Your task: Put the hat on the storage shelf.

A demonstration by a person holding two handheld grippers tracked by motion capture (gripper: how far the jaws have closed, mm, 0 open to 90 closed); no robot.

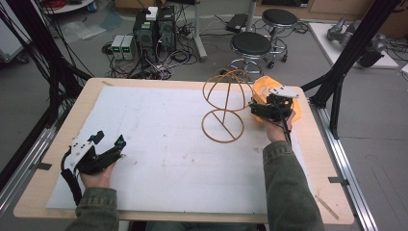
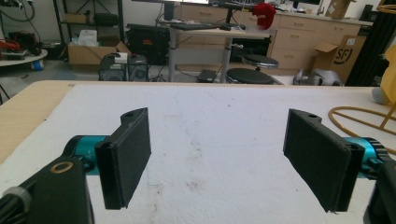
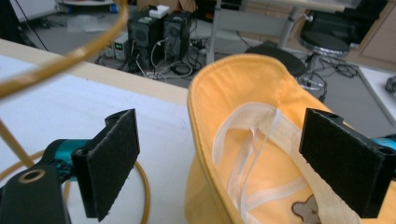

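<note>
A table (image 1: pixel 57 159) carried a white sheet (image 1: pixel 168 144) over most of its top. The left gripper (image 1: pixel 109 139) sat near the sheet's 8 o'clock corner, held in the left hand (image 1: pixel 98 175); its jaws stood wide apart with nothing between them, and in the left gripper view they hung over bare, lightly stained sheet. A wire stand (image 1: pixel 225 103), a ring base with a domed cage on a stem, stood upright on the sheet toward 1 o'clock. Just to its right, at about 2 o'clock and close to the table's far right edge, lay an orange hat (image 1: pixel 262 89), turned so that its inside showed. The right gripper (image 1: pixel 267 108) was at the hat, held in the right hand (image 1: pixel 275 131). In the right gripper view its jaws were spread apart, the left pad (image 3: pixel 109 161) outside the brim over the sheet, the right pad (image 3: pixel 343 161) over the hat's pale inner bands; contact could not be determined. Stools (image 1: pixel 251 45) and computer boxes (image 1: pixel 154 29) stood on the floor beyond the table.
</note>
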